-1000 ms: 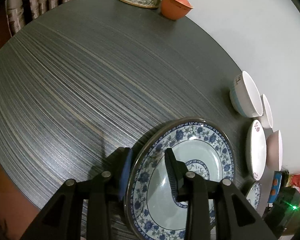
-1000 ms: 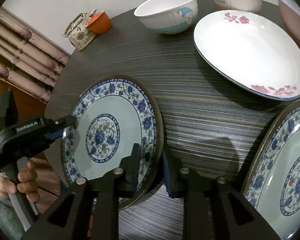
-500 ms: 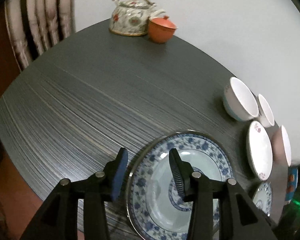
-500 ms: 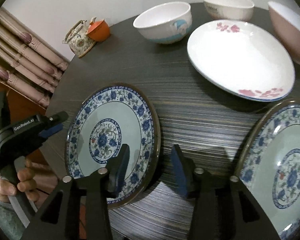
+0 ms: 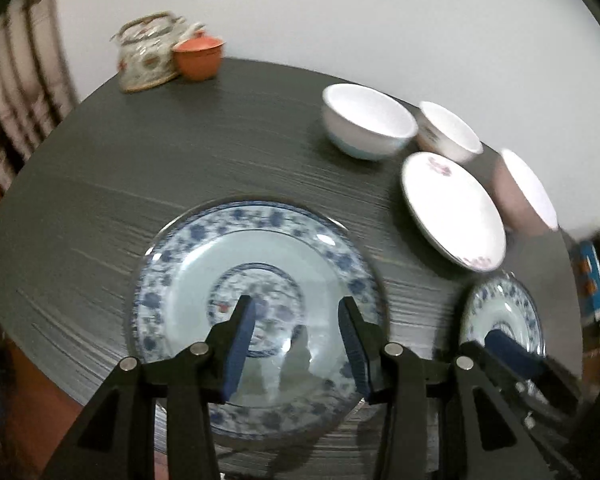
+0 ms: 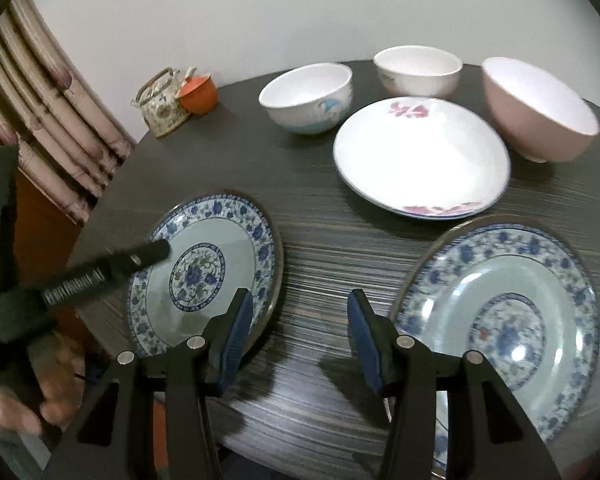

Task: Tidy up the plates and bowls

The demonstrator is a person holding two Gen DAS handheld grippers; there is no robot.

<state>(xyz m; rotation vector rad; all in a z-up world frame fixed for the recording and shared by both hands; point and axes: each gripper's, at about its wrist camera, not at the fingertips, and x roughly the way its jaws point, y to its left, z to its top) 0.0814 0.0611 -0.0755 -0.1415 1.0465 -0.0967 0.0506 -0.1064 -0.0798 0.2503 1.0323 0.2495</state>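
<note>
A blue-and-white floral plate (image 5: 256, 280) lies flat on the dark round table; it also shows in the right wrist view (image 6: 204, 264). My left gripper (image 5: 296, 312) is open and empty above this plate. A second blue floral plate (image 6: 508, 320) lies to the right, small in the left wrist view (image 5: 500, 312). My right gripper (image 6: 300, 304) is open and empty above bare table between the two plates. Behind them lie a white plate with pink flowers (image 6: 420, 160), a white bowl with a blue figure (image 6: 306, 98), a white bowl (image 6: 418, 70) and a pink bowl (image 6: 536, 108).
A floral teapot (image 6: 162, 100) and an orange cup (image 6: 198, 94) stand at the table's (image 6: 300, 208) far left edge. Curtains (image 6: 48, 92) hang left of the table. The person's hand (image 6: 48, 392) holds the left gripper at the table's near left edge.
Both grippers have let go of the left blue plate's rim and opened wide. The left gripper has swung over the plate; the right has pulled back toward the gap between the plates.
</note>
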